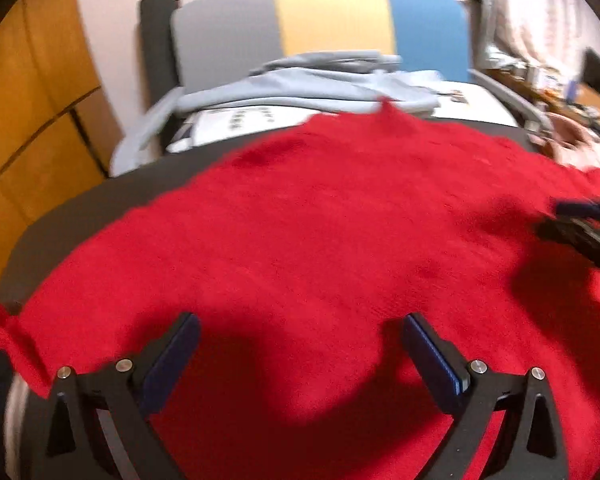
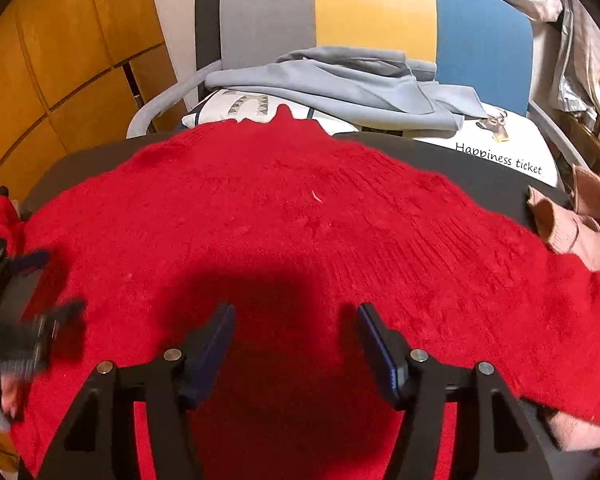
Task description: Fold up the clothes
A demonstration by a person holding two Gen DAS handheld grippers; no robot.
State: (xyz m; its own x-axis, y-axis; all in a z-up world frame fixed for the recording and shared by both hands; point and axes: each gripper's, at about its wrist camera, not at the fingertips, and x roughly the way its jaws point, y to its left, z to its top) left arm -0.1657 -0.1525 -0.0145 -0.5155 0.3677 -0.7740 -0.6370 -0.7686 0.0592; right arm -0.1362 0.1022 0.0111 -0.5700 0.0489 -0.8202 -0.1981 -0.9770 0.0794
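Note:
A fuzzy red sweater (image 1: 320, 220) (image 2: 300, 216) lies spread flat over a dark table (image 1: 80, 208) (image 2: 480, 168). My left gripper (image 1: 300, 328) hovers over its near part, jaws wide apart, nothing between the blue pads (image 1: 172, 360). My right gripper (image 2: 296, 316) is also open above the sweater's middle, empty. In the left wrist view the right gripper (image 1: 580, 220) shows blurred at the right edge. The left gripper (image 2: 40, 288) appears blurred at the left edge of the right wrist view, with a hand behind it.
Behind the table stands a chair (image 2: 376, 12) with a grey, yellow and blue back, holding a grey-blue garment (image 2: 340, 84) on a printed cushion (image 2: 500, 148). A pink knit garment (image 2: 572, 232) lies at the table's right. Wooden cabinets (image 2: 60, 60) fill the left.

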